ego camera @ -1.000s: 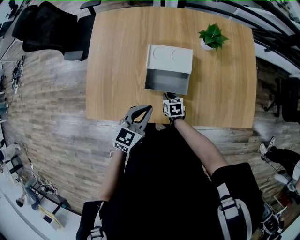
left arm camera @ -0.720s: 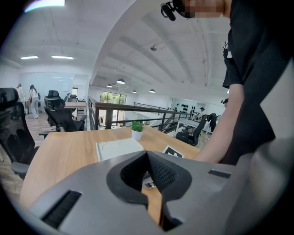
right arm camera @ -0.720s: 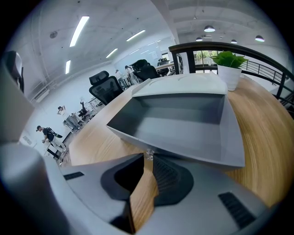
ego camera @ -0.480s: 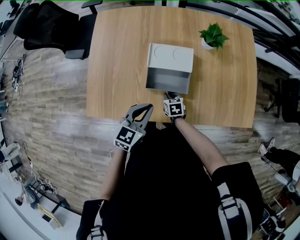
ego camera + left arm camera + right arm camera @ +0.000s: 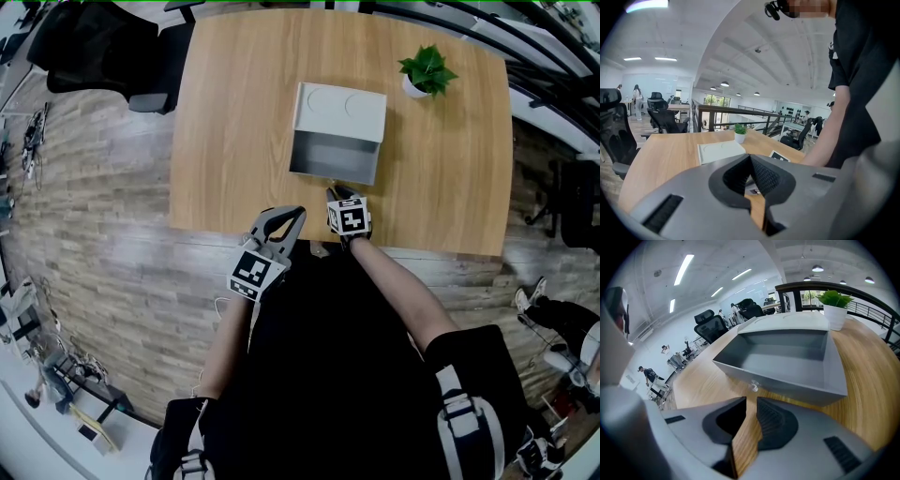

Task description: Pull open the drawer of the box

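A white box (image 5: 340, 105) stands mid-table, and its grey drawer (image 5: 333, 155) is pulled out towards me and is empty. A small knob (image 5: 753, 386) sits on the drawer's front wall. My right gripper (image 5: 334, 193) is just in front of that knob. Its jaws are opening, with a narrow gap and only bare table between them (image 5: 751, 400). The knob lies just beyond the fingertips, untouched. My left gripper (image 5: 292, 216) hovers at the table's near edge, left of the right one, shut and holding nothing (image 5: 750, 157).
The wooden table (image 5: 225, 141) carries a small potted plant (image 5: 427, 70) at its back right, beside the box. Black office chairs (image 5: 94, 47) stand off the far left corner. My body is close against the near edge.
Hardly anything: both grippers hold their places and the drawer stays pulled out. The right gripper's tips now sit slightly clear of the drawer front.
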Available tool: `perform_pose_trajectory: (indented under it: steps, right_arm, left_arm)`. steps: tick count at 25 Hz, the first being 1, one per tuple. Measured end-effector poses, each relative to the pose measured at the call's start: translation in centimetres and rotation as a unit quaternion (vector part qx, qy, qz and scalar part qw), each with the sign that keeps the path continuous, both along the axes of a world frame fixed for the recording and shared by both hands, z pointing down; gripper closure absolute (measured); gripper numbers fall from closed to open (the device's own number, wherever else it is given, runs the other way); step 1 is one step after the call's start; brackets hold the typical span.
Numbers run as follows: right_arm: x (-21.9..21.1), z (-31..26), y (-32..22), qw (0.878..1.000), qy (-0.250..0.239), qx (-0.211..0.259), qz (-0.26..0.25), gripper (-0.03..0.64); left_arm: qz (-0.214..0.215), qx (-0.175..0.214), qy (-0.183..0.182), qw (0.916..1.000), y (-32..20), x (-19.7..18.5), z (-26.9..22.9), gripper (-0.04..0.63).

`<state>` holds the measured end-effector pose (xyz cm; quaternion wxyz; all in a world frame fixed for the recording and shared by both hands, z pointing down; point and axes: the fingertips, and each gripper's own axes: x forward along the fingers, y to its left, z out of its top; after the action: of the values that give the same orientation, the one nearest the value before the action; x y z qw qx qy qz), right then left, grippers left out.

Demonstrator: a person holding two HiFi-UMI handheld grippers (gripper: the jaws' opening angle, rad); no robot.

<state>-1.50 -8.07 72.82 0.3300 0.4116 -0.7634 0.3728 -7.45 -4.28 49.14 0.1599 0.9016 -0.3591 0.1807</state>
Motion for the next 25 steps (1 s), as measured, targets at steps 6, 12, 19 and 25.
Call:
perform_pose_trajectory:
  steps: [6,12,19,25]
  right_arm:
    - [0.2,-0.6,0.8,0.998,0.007,0.022,-0.052,0.588]
    - [1.0,-1.0,1.3,0.997,-0.004,0.032,-0.077,0.594]
    - [3.0,-1.6,1.8,0.993,-0.023,0.053,-0.105,0.594]
    - [5.2,-2.7,2.2,0.99,-0.033,0.069,-0.115,0.594]
  left_arm:
    - [0.0,-0.004,0.004,1.0,0.4,0.6,0.6,0.574]
    - [0.001,-0.004,0.004,1.0,0.3,1.4,0.9,0.574]
    - [-0.001,-0.003,0.005,1.0,0.1,2.1,1.4,0.574]
    - [-0.008,0.0,0.004,1.0,0.3,2.5,1.6,0.574]
